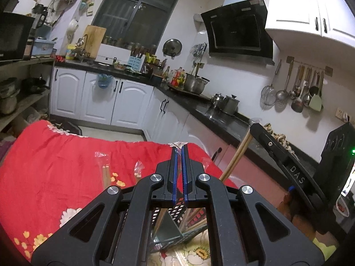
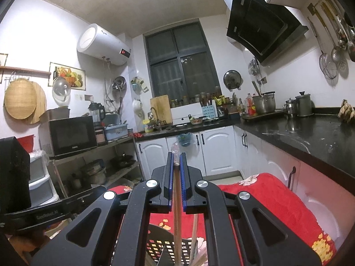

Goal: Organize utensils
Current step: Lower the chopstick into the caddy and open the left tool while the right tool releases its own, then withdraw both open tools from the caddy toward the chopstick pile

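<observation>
Currently right gripper (image 2: 176,166) pinches wooden chopsticks (image 2: 176,210) upright, tips over the black perforated utensil basket (image 2: 159,246) for a straight drop. Left gripper (image 1: 179,155) nearly closed, empty; wrapped chopsticks (image 1: 105,173) wait on the red tablecloth (image 1: 55,166).

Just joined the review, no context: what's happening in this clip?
A person with two handheld grippers is sorting chopsticks on a red floral tablecloth. The right gripper is shut on a wooden chopstick, held over a black perforated basket. The left gripper is shut and holds nothing. Wrapped chopsticks lie on the cloth.
</observation>
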`<state>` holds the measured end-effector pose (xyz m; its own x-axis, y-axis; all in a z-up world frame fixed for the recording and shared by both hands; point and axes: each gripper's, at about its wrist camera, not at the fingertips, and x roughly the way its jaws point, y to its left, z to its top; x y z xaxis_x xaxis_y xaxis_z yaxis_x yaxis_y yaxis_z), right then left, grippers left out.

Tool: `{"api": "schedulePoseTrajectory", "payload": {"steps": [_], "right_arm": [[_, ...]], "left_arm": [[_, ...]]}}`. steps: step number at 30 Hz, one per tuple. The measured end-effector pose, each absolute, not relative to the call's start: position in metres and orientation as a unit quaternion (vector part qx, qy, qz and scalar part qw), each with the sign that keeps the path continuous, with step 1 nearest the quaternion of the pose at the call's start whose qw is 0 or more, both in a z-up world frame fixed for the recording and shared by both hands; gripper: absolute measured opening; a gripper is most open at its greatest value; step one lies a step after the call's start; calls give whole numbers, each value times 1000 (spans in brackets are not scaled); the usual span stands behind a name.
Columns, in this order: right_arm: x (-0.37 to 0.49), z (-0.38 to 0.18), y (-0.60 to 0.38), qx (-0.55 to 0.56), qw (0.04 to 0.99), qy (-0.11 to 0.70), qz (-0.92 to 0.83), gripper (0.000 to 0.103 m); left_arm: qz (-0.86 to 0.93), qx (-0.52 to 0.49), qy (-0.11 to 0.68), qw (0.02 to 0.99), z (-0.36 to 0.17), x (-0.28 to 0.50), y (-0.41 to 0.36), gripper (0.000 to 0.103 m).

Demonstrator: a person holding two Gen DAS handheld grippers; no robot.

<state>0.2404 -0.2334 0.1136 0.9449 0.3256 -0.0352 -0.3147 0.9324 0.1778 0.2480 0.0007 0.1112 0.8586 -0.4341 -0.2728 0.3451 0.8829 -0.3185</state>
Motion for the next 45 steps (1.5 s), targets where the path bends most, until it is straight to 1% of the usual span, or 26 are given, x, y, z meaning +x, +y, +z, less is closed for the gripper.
{"api": "schedulePoseTrajectory", "payload": {"steps": [4,11,13,15,17,18,20,21,23,24,25,27,28,29,30,31,32,33,35,38,45], "right_arm": [[243,101,-229,72,983,55,158,6],[238,88,-233,70,984,68,145,8],[237,86,-235,72,984,80,141,13],[235,84,-236,75,983,86,141,14],[233,82,-239,80,982,98,138,23],[233,82,-241,83,982,103,138,30],[230,81,-244,90,980,110,138,31],[227,81,-245,92,979,113,140,32],[223,82,-248,93,980,112,139,39],[221,82,-249,94,979,113,140,43],[218,83,-250,94,978,115,144,43],[214,85,-251,90,978,117,144,46],[211,86,-251,86,978,122,145,50],[210,86,-250,83,977,131,146,52],[209,86,-250,82,976,138,146,55],[208,85,-251,82,975,144,146,56],[206,84,-251,82,974,151,146,57],[203,83,-250,80,974,156,146,57],[200,82,-250,78,973,163,145,59],[195,81,-252,84,971,170,147,61],[180,79,-254,85,968,175,156,68]], "left_arm": [[-195,-117,177,958,102,249,-2,2],[-182,-104,189,959,89,248,-1,2],[-177,-103,187,961,88,245,0,2],[-176,-104,186,961,87,242,1,2],[-173,-105,186,961,87,239,3,3],[-171,-106,187,961,86,238,4,5],[-170,-108,189,961,87,237,5,17],[-168,-109,190,961,87,235,6,20],[-169,-116,189,960,89,230,9,32],[-172,-120,186,960,90,226,10,36],[-173,-121,183,960,92,225,10,41],[-174,-119,180,961,95,220,10,46],[-176,-120,179,960,97,217,10,51],[-177,-123,180,960,98,215,11,58],[-178,-125,181,959,99,212,11,62],[-178,-128,179,959,100,209,12,69],[-178,-128,177,960,101,205,13,73],[-177,-128,176,960,101,203,13,75],[-174,-126,170,962,103,195,15,86],[-171,-128,165,963,104,186,18,92],[-167,-134,174,961,96,176,24,92]]}}
